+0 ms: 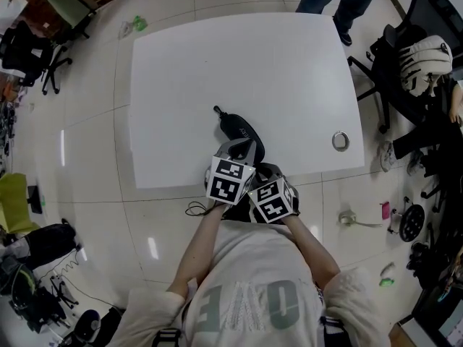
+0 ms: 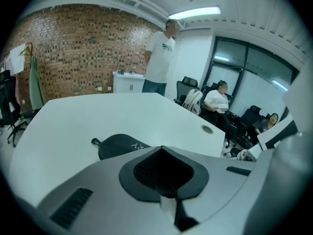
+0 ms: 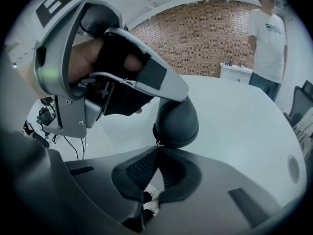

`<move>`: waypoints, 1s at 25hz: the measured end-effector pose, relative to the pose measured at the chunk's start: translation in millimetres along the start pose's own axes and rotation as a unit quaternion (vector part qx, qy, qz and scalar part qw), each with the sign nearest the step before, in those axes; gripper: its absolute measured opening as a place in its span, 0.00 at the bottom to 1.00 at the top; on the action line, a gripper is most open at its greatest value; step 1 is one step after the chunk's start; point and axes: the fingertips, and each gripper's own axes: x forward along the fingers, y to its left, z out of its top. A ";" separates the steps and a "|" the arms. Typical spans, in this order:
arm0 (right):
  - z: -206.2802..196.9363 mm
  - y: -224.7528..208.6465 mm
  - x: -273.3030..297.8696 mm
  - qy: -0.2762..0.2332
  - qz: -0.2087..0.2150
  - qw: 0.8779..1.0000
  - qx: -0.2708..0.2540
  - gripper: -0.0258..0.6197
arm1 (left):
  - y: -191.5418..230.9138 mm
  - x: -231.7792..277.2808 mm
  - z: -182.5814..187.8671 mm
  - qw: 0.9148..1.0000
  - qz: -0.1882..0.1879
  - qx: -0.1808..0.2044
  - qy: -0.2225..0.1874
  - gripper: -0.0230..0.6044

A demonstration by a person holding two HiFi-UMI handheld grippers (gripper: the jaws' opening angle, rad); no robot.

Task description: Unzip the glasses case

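Near edge of table: the right gripper (image 3: 157, 150) sits low against the near end of the black case (image 3: 176, 121), with the left gripper (image 2: 161, 150) just beside it on the left.
Right fingers: the pads (image 3: 139, 170) are pressed together to a point. A small metal pull (image 3: 157, 143) shows exactly at that point and appears nipped between them.
Left fingers: closed on each other with nothing between. The tips lie over the case's near end and seem to bear down on it, though contact cannot be confirmed.
Case: it lies flat on the white table (image 1: 289, 71) close to the front edge, its long axis running away from the person, with a small loop (image 1: 217, 110) at the far end. The zip looks closed.
Step in hand: the pull looks taken but the zip has not been run, so the task appears to be at its start.
Next move: probably draw the pull round the end curve and along the seam while the left gripper steadies the case. The draw should follow the zip line rather than go upward, or the light case may lift or skid.
Beyond: a round grommet (image 1: 340, 140) sits in the tabletop to the right, well apart from the case.
Far side: a person (image 2: 159, 58) stands past the table's far edge, in front of a brick wall (image 2: 73, 48).
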 end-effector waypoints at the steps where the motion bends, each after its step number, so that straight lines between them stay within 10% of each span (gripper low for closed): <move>1: -0.5 -0.5 -0.2 0.000 0.001 1.000 0.004 0.04 | -0.2 0.6 -0.5 1.000 -0.003 -0.005 0.004 0.04; 19: 0.9 -65.2 -10.0 0.025 -0.061 0.998 -0.020 0.04 | 0.3 4.8 -1.4 0.998 -0.034 -0.044 0.008 0.04; 25: 9.3 -16.7 -6.0 0.002 0.012 0.999 -0.043 0.04 | 8.5 -0.9 1.8 0.999 -0.004 -0.032 0.016 0.04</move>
